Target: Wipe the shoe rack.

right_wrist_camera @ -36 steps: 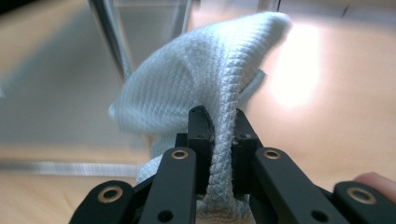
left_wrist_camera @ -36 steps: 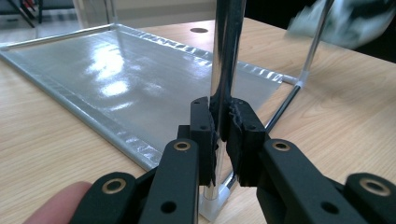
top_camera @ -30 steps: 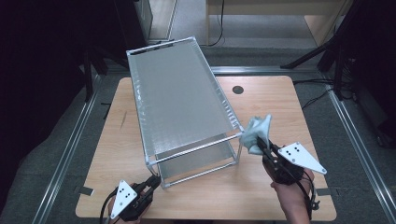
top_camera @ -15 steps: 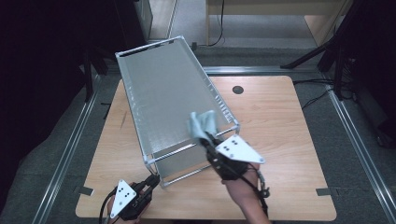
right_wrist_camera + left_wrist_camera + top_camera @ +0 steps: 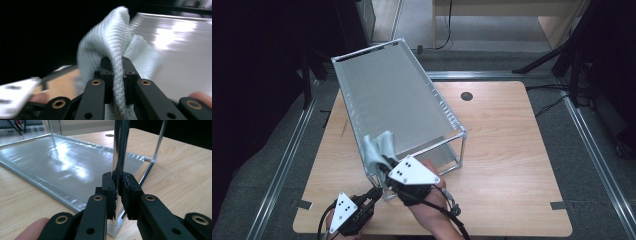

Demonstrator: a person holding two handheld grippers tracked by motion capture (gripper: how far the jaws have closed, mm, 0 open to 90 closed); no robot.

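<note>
A chrome-framed rack [image 5: 397, 100] with a grey sheet top stands slanted on the wooden table [image 5: 512, 150]. My left gripper [image 5: 376, 191] is at the rack's near corner. In the left gripper view that gripper [image 5: 119, 187] is shut on the corner's chrome upright post [image 5: 120, 150], and the lower grey shelf [image 5: 62, 165] lies beyond. My right gripper [image 5: 385, 161] hovers over the near-left end of the rack top, shut on a pale waffle-weave cloth [image 5: 377, 147]. In the right gripper view the cloth [image 5: 110, 37] bulges up between the jaws of the right gripper [image 5: 117, 67], with the shiny rack top [image 5: 180, 50] to its right.
The table has a round black grommet [image 5: 467, 96] at the back and bare wood on the right. Metal floor rails [image 5: 287, 160] run along both sides, and dark stands and cables sit behind. The left gripper's grey plate [image 5: 15, 100] shows blurred low in the right gripper view.
My right gripper has carried the cloth leftward from the rack's right end to its near-left corner. The rack's far end has shifted slightly left. The left gripper has stayed put.
</note>
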